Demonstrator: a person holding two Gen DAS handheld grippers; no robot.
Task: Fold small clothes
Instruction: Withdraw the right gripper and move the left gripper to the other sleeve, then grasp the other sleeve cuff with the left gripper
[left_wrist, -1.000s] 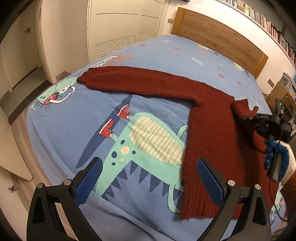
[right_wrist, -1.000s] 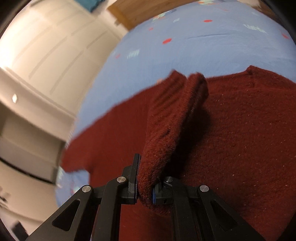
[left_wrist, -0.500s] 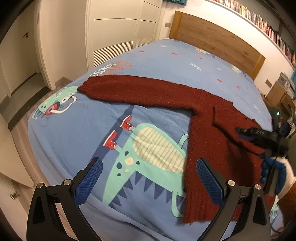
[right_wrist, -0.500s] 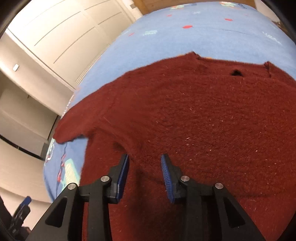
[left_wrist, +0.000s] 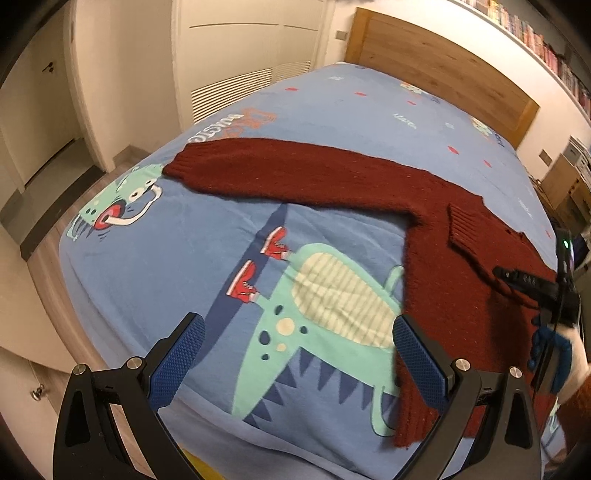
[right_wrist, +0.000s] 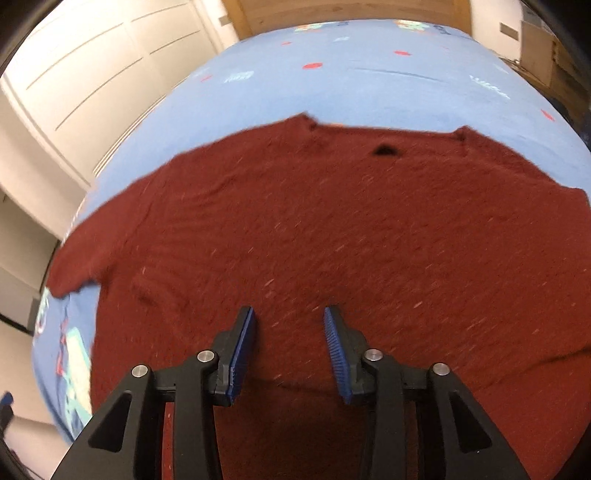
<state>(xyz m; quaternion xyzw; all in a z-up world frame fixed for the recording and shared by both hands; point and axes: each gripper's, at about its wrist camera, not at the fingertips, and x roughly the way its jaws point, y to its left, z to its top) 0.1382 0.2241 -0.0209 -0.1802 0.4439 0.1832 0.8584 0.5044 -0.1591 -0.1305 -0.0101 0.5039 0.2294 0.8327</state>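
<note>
Sweater (left_wrist: 436, 236) lies on the bed (left_wrist: 332, 110) with one sleeve folded in; both grippers' jaws stand apart and empty, so that loose sleeve could slide back out when the outstretched sleeve (left_wrist: 280, 173) gets pulled.

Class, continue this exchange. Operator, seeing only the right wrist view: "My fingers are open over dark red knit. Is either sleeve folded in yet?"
Observer: Yes. One sleeve of the dark red knitted sweater lies folded across its body, with the ribbed cuff on top.
Operator: And the second one?
Observer: The other sleeve lies stretched flat across the blue dinosaur-print bedspread, unfolded.
Operator: Where's the other gripper?
Observer: The left gripper hovers open by the sweater's hem, holding nothing.
</note>
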